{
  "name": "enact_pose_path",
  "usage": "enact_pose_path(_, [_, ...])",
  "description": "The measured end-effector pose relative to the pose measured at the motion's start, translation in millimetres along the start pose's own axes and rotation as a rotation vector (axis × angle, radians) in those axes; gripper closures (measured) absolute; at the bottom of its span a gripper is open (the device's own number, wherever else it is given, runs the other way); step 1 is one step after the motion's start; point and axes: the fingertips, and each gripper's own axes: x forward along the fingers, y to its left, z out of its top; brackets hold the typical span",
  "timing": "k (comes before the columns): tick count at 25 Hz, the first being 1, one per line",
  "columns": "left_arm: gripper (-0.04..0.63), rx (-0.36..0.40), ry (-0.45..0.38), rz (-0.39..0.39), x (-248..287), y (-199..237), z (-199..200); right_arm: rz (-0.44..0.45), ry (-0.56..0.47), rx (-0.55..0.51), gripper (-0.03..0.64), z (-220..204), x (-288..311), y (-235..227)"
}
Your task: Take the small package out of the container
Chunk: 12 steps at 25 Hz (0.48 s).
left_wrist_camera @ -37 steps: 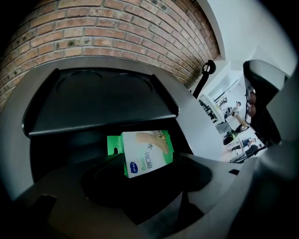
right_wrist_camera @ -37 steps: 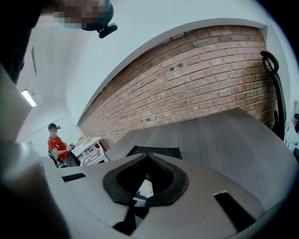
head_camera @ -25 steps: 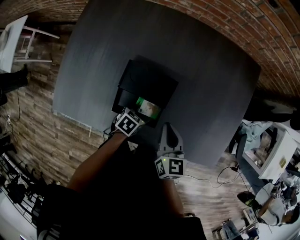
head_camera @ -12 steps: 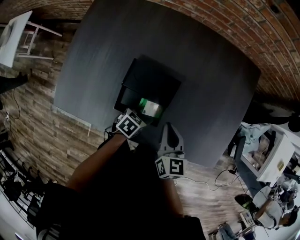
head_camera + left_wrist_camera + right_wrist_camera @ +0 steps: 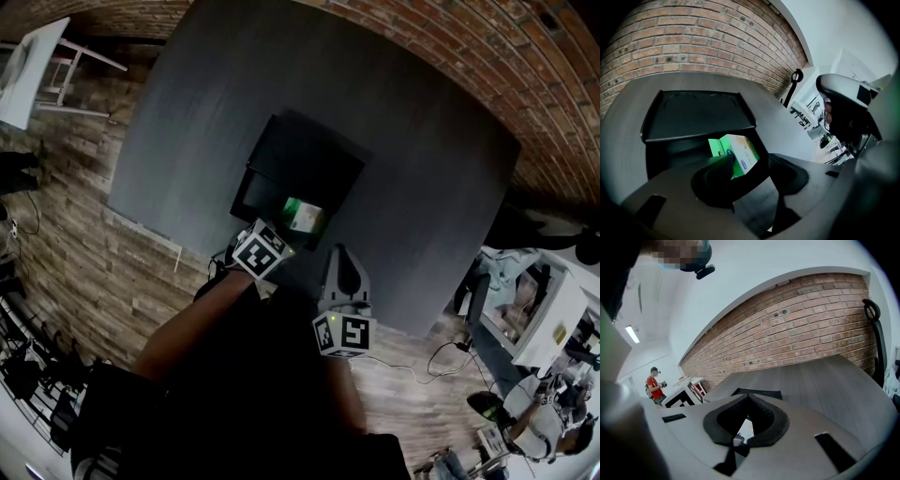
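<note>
A small green and white package (image 5: 302,214) (image 5: 738,151) lies in the near part of the black container (image 5: 305,164) (image 5: 698,133) on the dark grey table. My left gripper (image 5: 280,232) (image 5: 750,159) reaches into the container with the package between its jaws, which are closing. The left finger (image 5: 717,173) overlaps the package's left side, while the right finger (image 5: 787,171) stands apart from it. My right gripper (image 5: 339,255) (image 5: 747,400) hovers shut and empty over the table's near edge, just right of the container.
The grey table (image 5: 422,187) runs to a brick wall (image 5: 693,42). Wood-plank floor (image 5: 84,244) lies to the left, with a white table (image 5: 28,80) beyond it. Desks and cables (image 5: 525,319) crowd the right. A person in a red shirt (image 5: 655,383) stands far off.
My left gripper has edged a little forward over the container toward the package. The right gripper has stayed put.
</note>
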Motion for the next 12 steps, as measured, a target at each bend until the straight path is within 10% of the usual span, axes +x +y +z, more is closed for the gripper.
enact_pose_path(12, [0.485,0.002,-0.019,0.066,-6.5,8.1,6.4,0.0,-0.013,-0.013,0.592,5.5,-4.6,-9.5])
